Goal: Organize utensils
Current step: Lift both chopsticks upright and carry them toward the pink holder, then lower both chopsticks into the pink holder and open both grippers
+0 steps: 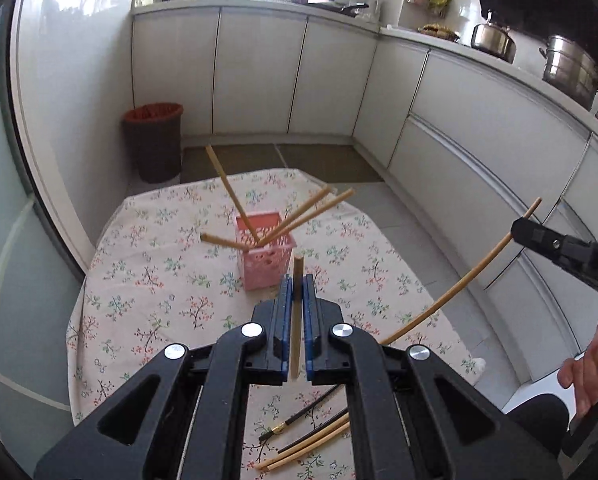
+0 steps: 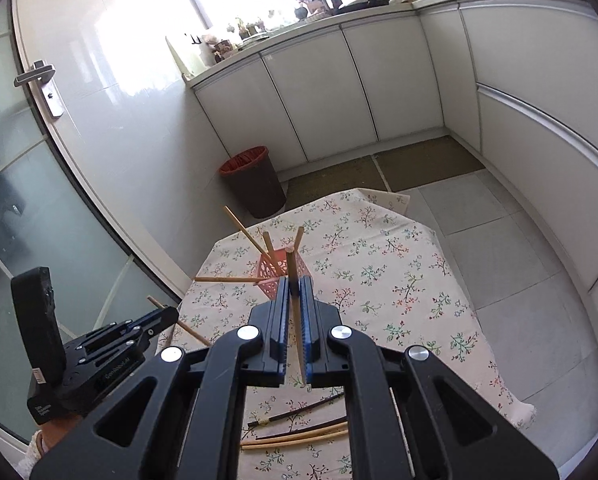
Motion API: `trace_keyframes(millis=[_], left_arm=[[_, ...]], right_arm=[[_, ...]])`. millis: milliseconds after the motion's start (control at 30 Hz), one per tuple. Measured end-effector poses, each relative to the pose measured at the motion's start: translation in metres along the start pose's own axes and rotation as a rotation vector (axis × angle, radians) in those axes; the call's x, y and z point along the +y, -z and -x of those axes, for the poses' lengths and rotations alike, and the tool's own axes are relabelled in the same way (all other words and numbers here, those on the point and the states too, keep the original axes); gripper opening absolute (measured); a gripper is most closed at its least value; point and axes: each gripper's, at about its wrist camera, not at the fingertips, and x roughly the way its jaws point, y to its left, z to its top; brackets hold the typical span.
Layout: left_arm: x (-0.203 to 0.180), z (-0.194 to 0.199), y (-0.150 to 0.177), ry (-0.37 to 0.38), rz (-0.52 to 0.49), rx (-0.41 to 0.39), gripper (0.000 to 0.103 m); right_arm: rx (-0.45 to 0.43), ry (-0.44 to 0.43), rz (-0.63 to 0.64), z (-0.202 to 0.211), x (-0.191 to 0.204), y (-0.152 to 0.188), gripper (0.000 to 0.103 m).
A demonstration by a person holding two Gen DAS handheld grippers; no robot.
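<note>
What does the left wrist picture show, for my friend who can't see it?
The left gripper pinches one wooden chopstick above a flowery tablecloth, aimed toward a pink basket already holding four chopsticks. The right gripper holds another chopstick at the right edge, and more lie on the cloth.

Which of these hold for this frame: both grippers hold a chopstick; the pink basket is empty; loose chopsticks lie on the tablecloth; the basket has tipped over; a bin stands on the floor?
1. Both the left gripper and the right gripper hold a chopstick. True.
2. The pink basket is empty. False: four wooden chopsticks lean in it.
3. Loose chopsticks lie on the tablecloth. True.
4. The basket has tipped over. False: it stands upright.
5. A brown bin stands on the floor. True.
</note>
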Motion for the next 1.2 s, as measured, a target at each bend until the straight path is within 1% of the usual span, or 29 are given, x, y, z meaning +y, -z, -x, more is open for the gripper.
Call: trace_keyframes(millis=[167, 333, 500, 567, 667, 767, 900, 1033, 1133, 1200], left_arm=[[-0.010, 0.024, -0.050, 0.003, -0.017, -0.102, 0.004], [-0.010, 0.035, -0.098, -0.013, -0.034, -0.156, 0.004], [-0.006, 0.032, -0.127, -0.040, -0.034, -0.180, 0.004], [-0.001, 0.027, -0.135, -0.056, -0.029, -0.190, 0.004], [0.005, 0.016, -0.143, -0.061, -0.010, -0.196, 0.004], [0.011, 0.000, -0.149, -0.079, -0.003, -0.194, 0.004], [0.023, -0.025, -0.155, -0.089, 0.008, -0.174, 0.004], [0.037, -0.051, -0.154, -0.092, 0.030, -0.138, 0.004], [0.045, -0.071, -0.145, -0.091, 0.037, -0.099, 0.005], [0.048, -0.087, -0.137, -0.079, 0.030, -0.036, 0.005]], right_arm=[[-0.021, -0.031, 0.014, 0.014, 0.009, -0.034, 0.006], [-0.038, -0.082, -0.004, 0.027, 0.012, -0.075, 0.006], [-0.050, -0.135, -0.028, 0.031, 0.014, -0.106, 0.006], [-0.065, -0.146, -0.035, 0.029, 0.016, -0.118, 0.006], [-0.087, -0.152, -0.045, 0.023, 0.018, -0.135, 0.006], [-0.097, -0.159, -0.054, 0.012, 0.021, -0.151, 0.006], [-0.116, -0.136, -0.049, -0.006, 0.025, -0.170, 0.006], [-0.108, -0.108, -0.042, -0.034, 0.028, -0.183, 0.006], [-0.102, -0.092, -0.033, -0.057, 0.032, -0.187, 0.006], [-0.095, -0.086, -0.025, -0.072, 0.035, -0.187, 0.006]])
